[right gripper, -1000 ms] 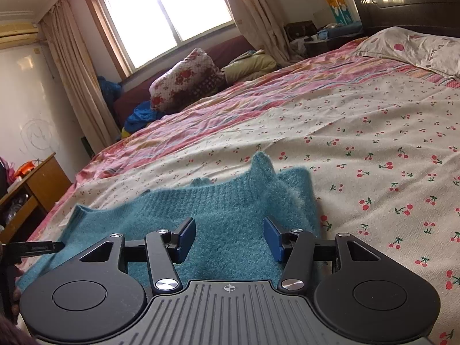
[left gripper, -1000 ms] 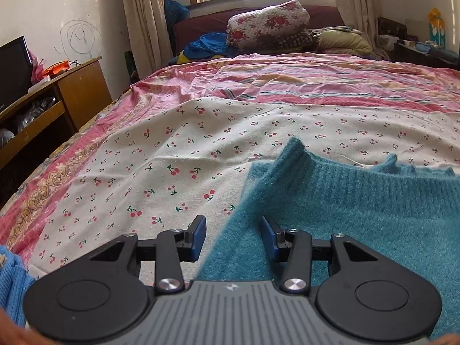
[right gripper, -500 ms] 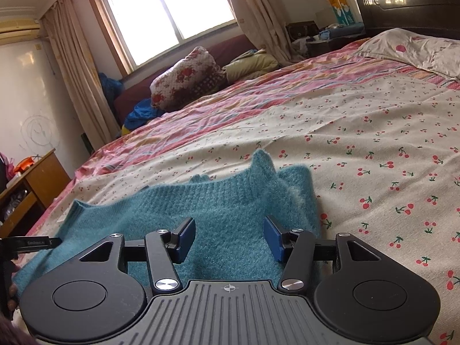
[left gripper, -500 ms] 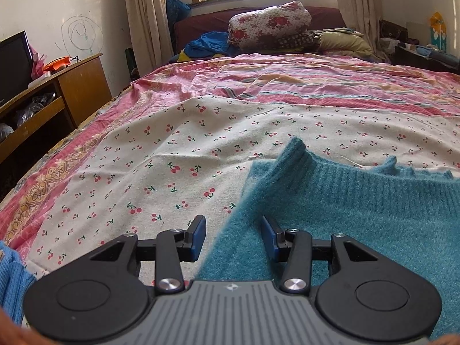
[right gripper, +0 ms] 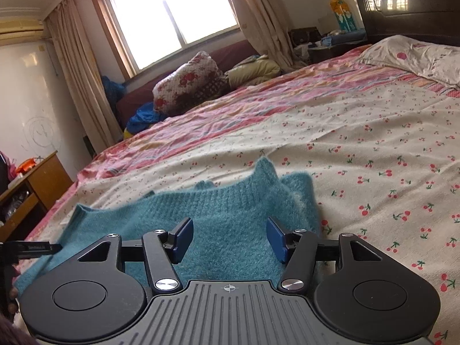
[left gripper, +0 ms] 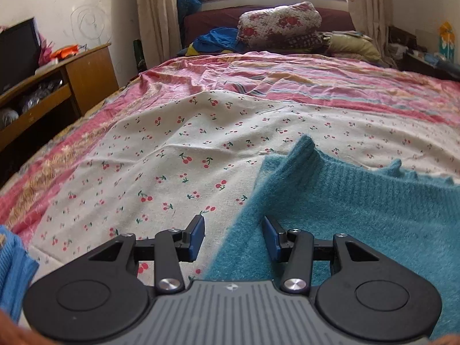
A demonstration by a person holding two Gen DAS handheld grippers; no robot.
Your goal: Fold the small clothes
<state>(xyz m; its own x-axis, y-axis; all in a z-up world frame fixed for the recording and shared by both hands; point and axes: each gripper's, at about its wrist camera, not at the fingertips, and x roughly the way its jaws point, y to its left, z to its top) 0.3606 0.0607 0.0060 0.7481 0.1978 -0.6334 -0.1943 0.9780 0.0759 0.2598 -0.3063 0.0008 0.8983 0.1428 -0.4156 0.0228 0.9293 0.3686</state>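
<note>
Left gripper (left gripper: pixel 233 237): black two-finger tool with blue pads, jaws apart and released, nothing pressed between them; it hovers over the left edge of the fuzzy teal knitted sweater (left gripper: pixel 359 215), with the left pad above bare sheet and the right pad above the knit. Right gripper (right gripper: pixel 229 238): same build, jaws opening at this moment, pads clear of the fabric; the sweater (right gripper: pixel 224 215) lies below and between them, not gripped. Whether either tool touches the knit below cannot be told. The sweater lies spread on the bed, ribbed collar on the far side, one corner of the collar standing up in a point in each view. At the far left of the right wrist view, a thin black bar of the other tool reaches to the sweater's left edge. Under the sweater is a cream cotton sheet printed with red cherries (left gripper: pixel 178 149), wrinkled, bordered further out by a pink striped bedspread (left gripper: pixel 287 80). A piece of bright blue knit (left gripper: pixel 13 267) sits at the lower left edge of the left view. Beyond the bed: a rolled floral quilt (left gripper: pixel 280 24) below a bright window (right gripper: pixel 172 11), beige curtains, and a wooden cabinet (left gripper: pixel 86 72) along the left wall.
</note>
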